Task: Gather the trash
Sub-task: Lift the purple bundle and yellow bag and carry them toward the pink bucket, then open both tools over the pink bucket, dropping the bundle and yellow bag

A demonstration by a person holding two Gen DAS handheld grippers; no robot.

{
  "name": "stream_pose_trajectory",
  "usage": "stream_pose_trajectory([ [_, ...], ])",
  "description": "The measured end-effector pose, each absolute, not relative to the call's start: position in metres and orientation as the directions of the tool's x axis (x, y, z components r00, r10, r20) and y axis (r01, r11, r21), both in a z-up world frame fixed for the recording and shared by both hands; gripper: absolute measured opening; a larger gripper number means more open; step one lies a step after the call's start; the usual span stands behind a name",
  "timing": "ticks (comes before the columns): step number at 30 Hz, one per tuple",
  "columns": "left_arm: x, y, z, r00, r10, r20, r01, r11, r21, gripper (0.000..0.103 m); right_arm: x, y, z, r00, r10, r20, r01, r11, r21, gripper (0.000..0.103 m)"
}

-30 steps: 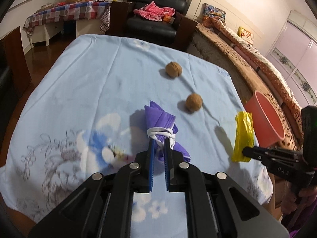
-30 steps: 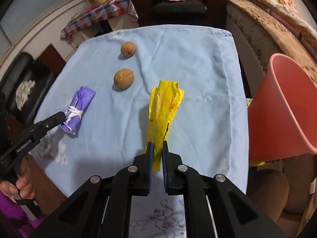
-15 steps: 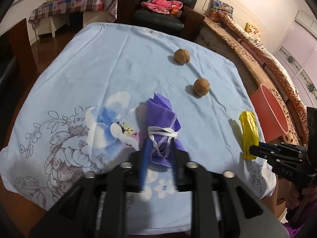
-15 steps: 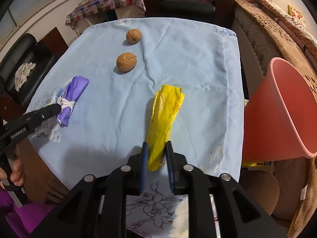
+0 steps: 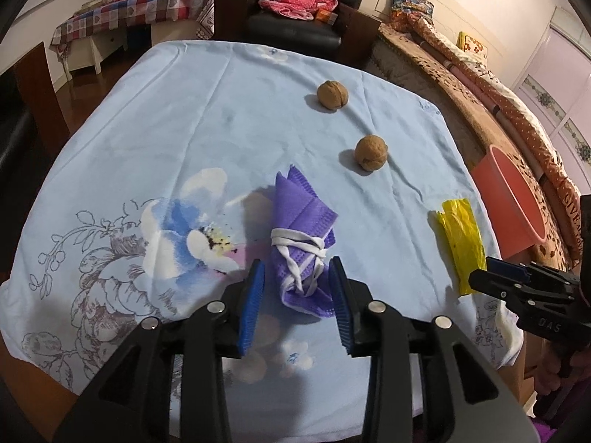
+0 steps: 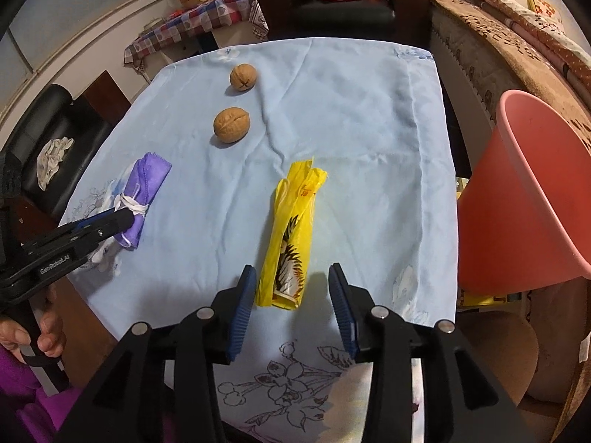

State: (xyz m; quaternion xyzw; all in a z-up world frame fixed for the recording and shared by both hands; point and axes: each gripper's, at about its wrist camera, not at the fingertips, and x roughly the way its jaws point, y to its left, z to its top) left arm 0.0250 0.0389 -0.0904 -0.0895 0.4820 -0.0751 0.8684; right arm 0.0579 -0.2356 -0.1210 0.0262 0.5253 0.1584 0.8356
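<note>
Both claws have let go since a second ago: then each was pinched onto its piece of trash, and now each stands wide apart with the trash lying loose on the cloth between the blue pads.

On my left wrist view, the left gripper (image 5: 297, 302) has its jaws spread, and the purple face mask (image 5: 303, 243), rolled up and tied round with its own white straps, lies between them. Its near end sits in the gap; I cannot tell whether either pad touches it. It rests on the light blue tablecloth (image 5: 184, 118), just right of the printed blue flower.

On my right wrist view, the right gripper (image 6: 293, 306) is likewise spread, with the near end of the yellow wrapper (image 6: 293, 236) lying between the pads, closer to the left one. The wrapper stretches away from me along the cloth, flat and crumpled.

Two walnuts sit farther out on the table: the near walnut (image 5: 371, 153) beyond the mask and to its right, the far walnut (image 5: 332, 95) past that, the two well apart from each other.

The pink bin (image 6: 532, 192) stands off the right edge of the table, beside the wrapper's side, its mouth facing up and toward me.

From the left view I also see the right gripper's tip at the wrapper's near end, low on the right.
</note>
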Motion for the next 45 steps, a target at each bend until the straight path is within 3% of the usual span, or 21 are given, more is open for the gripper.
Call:
stream_pose_trajectory([
  [5, 0.026, 0.030, -0.089, 0.531, -0.203, -0.822, 0.058, 0.977, -0.204, 0.035, 0.057, -0.239, -0.121, 0.410, 0.299, -0.862, -0.233, 0.948, 0.218, 0.040],
  [7, 0.025, 0.027, -0.087, 0.541, -0.202, -0.817, 0.067, 0.978, -0.198, 0.030, 0.056, -0.240, -0.120, 0.412, 0.306, -0.858, -0.231, 0.946, 0.226, 0.040],
  [8, 0.024, 0.026, -0.084, 0.549, -0.202, -0.811, 0.073, 0.978, -0.193, 0.022, 0.056, -0.241, -0.121, 0.414, 0.308, -0.856, -0.230, 0.946, 0.229, 0.040],
  [12, 0.021, 0.022, -0.079, 0.569, -0.203, -0.797, 0.092, 0.979, -0.184, 0.020, 0.057, -0.244, -0.124, 0.408, 0.322, -0.854, -0.224, 0.942, 0.248, 0.040],
  [17, 0.018, 0.014, -0.068, 0.596, -0.211, -0.775, 0.127, 0.978, -0.168, 0.020, 0.056, -0.246, -0.125, 0.409, 0.339, -0.847, -0.223, 0.937, 0.268, 0.038],
  [22, 0.017, 0.004, -0.058, 0.608, -0.231, -0.759, 0.162, 0.973, -0.167, 0.020, 0.057, -0.248, -0.129, 0.399, 0.363, -0.842, -0.228, 0.929, 0.292, 0.019],
  [25, 0.017, -0.001, -0.055, 0.612, -0.239, -0.754, 0.176, 0.971, -0.164, 0.020, 0.056, -0.252, -0.131, 0.400, 0.370, -0.838, -0.219, 0.927, 0.304, 0.013],
  [45, 0.044, -0.092, -0.021, 0.648, -0.356, -0.674, 0.340, 0.926, -0.162, 0.020, 0.053, -0.332, -0.081, 0.618, 0.279, -0.735, -0.064, 0.950, 0.307, 0.010],
])
